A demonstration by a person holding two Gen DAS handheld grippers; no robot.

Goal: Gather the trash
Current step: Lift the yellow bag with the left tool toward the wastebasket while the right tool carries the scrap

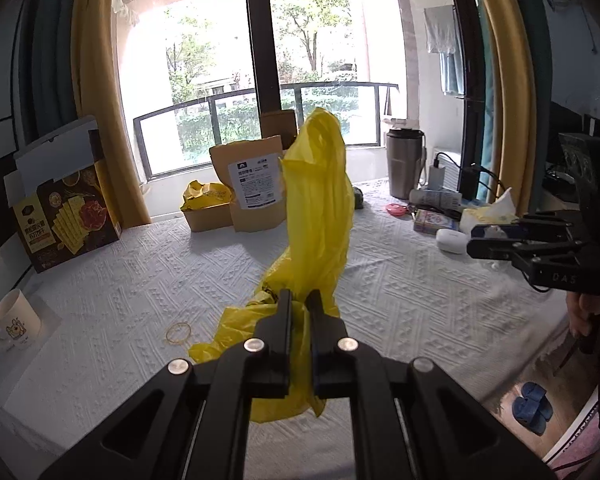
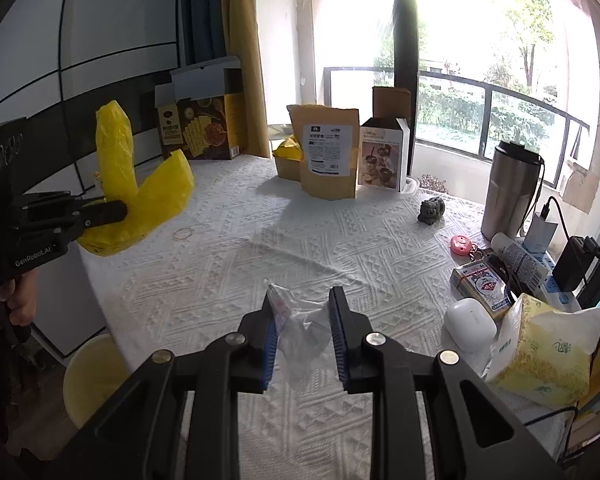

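Left hand-held gripper (image 1: pixel 300 300): black fingers pressed together, clamped on a thin yellow plastic bag (image 1: pixel 320 200). Bag lifted clear of the bench, one long loose end standing up toward 12 o'clock in the left wrist view, the rest drooping below the fingers toward 6 o'clock. Seen from the right wrist at 9 o'clock, same bag (image 2: pixel 136 188) pinched in the fingers and spreading in two lobes above them, with a hand (image 2: pixel 8 300) on the grip below.

Right hand-held gripper (image 2: pixel 303 304): fingers with blue ribbed pads standing a little apart, closed on a crumpled clear plastic wrapper (image 2: pixel 296 320) that fills the gap between the pads, held just above the cloth. In the left wrist view, right hand-held gripper at 3 o'clock, the wrapper barely visible there.

Bench covered with a white textured cloth (image 2: pixel 300 240). On it at 12 o'clock in the right wrist view, a brown paper pouch with a white label (image 2: pixel 327 152), upright; just left of it a low brown box with yellow plastic inside (image 2: pixel 287 156); just right, a white-and-brown printed carton (image 2: pixel 384 156). At 10 o'clock a dark open snack box (image 2: pixel 204 124). Thin rubber band (image 2: pixel 183 233) lying flat, near the bag. At 3 o'clock a steel tumbler with black lid (image 2: pixel 508 192), small dark figurine (image 2: pixel 432 211), pink round keyring (image 2: pixel 462 245), white earbud case (image 2: pixel 470 324), yellow tissue pack (image 2: pixel 540 352). White mug (image 1: pixel 16 320) at 9 o'clock in the left wrist view.
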